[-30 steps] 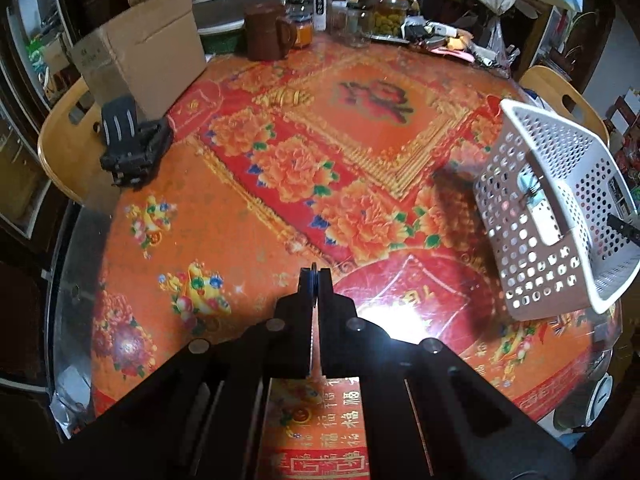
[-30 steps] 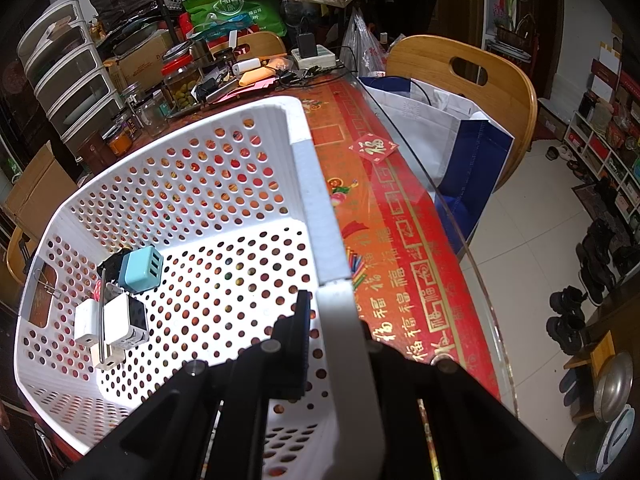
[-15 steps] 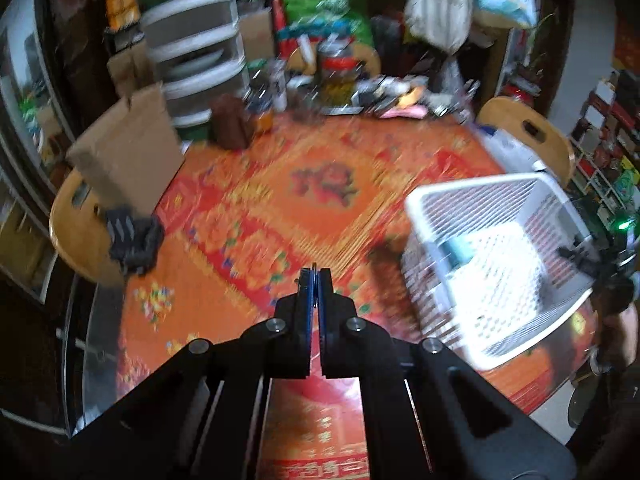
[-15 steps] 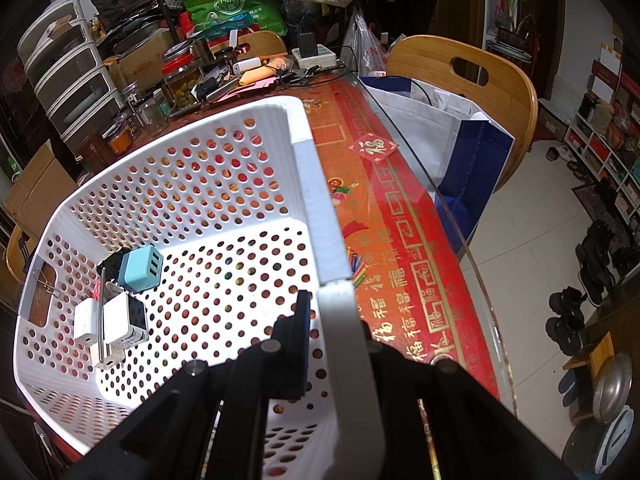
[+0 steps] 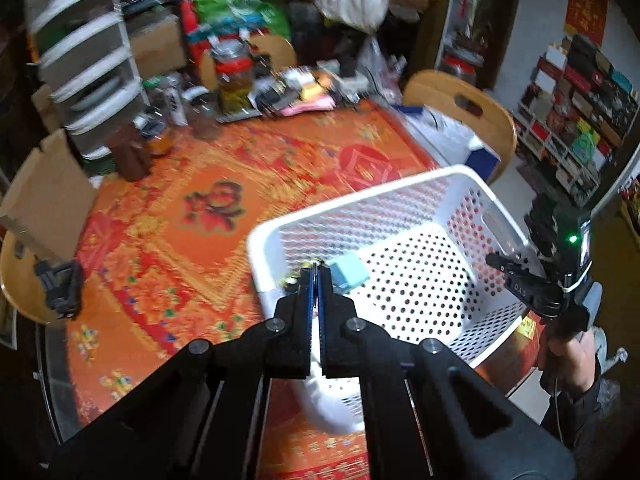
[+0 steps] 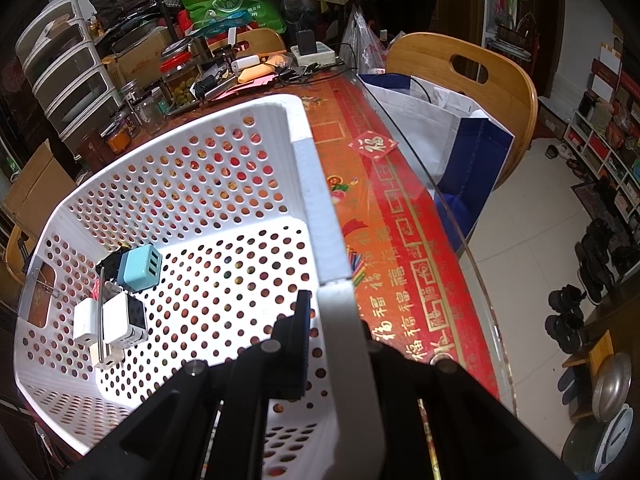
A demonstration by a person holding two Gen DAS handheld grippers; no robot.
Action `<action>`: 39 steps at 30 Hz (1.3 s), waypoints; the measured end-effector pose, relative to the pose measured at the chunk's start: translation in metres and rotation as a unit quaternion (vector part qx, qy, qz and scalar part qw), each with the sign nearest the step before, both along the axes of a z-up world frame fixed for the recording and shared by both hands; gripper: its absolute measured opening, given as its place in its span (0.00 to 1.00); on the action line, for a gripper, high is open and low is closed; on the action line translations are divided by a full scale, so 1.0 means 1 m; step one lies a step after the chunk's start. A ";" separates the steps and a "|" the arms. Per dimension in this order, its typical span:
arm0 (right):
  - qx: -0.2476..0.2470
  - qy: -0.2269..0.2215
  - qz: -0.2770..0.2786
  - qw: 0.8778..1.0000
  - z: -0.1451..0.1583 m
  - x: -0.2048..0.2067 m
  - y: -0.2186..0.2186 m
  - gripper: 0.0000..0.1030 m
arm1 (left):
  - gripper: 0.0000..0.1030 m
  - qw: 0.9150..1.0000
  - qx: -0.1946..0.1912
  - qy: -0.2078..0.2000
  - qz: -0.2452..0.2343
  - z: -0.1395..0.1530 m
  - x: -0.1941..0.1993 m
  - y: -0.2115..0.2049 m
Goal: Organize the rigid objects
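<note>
A white perforated basket [image 6: 224, 168] sits near the table's right edge; it also shows in the left wrist view [image 5: 472, 200]. My right gripper [image 6: 332, 300] is shut on the basket's rim [image 6: 316, 200]. Inside lie a light-blue charger cube [image 6: 141, 267], a white charger [image 6: 85, 322] and a white-and-black adapter [image 6: 126, 322]. The blue cube also shows in the left wrist view [image 5: 350, 274]. My left gripper [image 5: 316, 274] is shut and empty, above the basket's near-left corner. The right gripper shows in the left wrist view [image 5: 504, 264] at the basket's right rim.
A black object [image 5: 60, 284] lies at the table's left edge beside a cardboard box [image 5: 44, 196]. Jars, a brown mug [image 5: 130, 158] and clutter line the table's far side. Wooden chairs [image 6: 460, 76] and a white-and-blue bag [image 6: 440, 120] stand at the right.
The left gripper has swung right and forward, from over the open tablecloth to above the basket's near-left corner. The right gripper and the basket have held still.
</note>
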State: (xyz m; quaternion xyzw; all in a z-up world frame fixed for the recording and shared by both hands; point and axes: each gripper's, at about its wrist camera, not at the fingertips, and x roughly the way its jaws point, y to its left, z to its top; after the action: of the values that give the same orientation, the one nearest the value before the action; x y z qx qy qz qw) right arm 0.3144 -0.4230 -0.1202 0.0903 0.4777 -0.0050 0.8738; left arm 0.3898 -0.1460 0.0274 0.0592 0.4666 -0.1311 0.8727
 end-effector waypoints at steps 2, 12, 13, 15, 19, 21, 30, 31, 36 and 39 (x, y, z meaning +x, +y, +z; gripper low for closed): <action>0.000 -0.001 0.000 1.000 0.000 0.000 0.000 0.09 | 0.02 0.999 0.016 0.026 -0.009 -0.022 0.015 -0.021; 0.001 -0.003 0.002 1.000 -0.002 -0.001 0.001 0.09 | 0.02 0.992 0.071 0.106 -0.014 -0.102 0.052 -0.049; 0.001 -0.003 0.002 1.000 -0.002 0.000 0.001 0.09 | 0.02 0.992 0.068 0.107 -0.014 -0.104 0.053 -0.048; 0.000 -0.004 0.002 1.000 -0.002 -0.001 0.002 0.09 | 0.03 0.993 0.064 0.100 -0.017 -0.105 0.052 -0.044; 0.000 -0.004 0.002 1.000 -0.002 -0.001 0.001 0.09 | 0.57 0.994 0.062 0.090 -0.022 -0.102 0.049 -0.039; 0.000 -0.004 0.002 1.000 -0.002 -0.001 0.001 0.09 | 0.84 0.995 0.060 0.073 -0.020 -0.099 0.046 -0.035; -0.002 -0.001 0.003 1.000 -0.002 0.000 0.002 0.09 | 0.93 0.999 0.038 0.028 -0.023 -0.078 0.030 -0.022; -0.002 -0.001 0.002 1.000 -0.002 0.000 0.002 0.09 | 0.96 0.999 0.037 0.015 -0.023 -0.074 0.025 -0.019; -0.019 0.001 -0.002 1.000 -0.001 -0.001 0.003 0.59 | 1.00 0.996 0.035 -0.082 -0.005 -0.040 -0.011 -0.001; -0.019 -0.021 -0.014 1.000 0.010 -0.009 0.000 0.60 | 1.00 0.985 0.074 -0.154 0.014 -0.026 -0.040 0.007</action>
State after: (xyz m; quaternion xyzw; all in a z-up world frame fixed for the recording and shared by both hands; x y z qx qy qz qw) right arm 0.3056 -0.4233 -0.1102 0.0810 0.4579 -0.0246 0.8849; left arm 0.3500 -0.1387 0.0018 0.1368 0.3357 -0.0736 0.9291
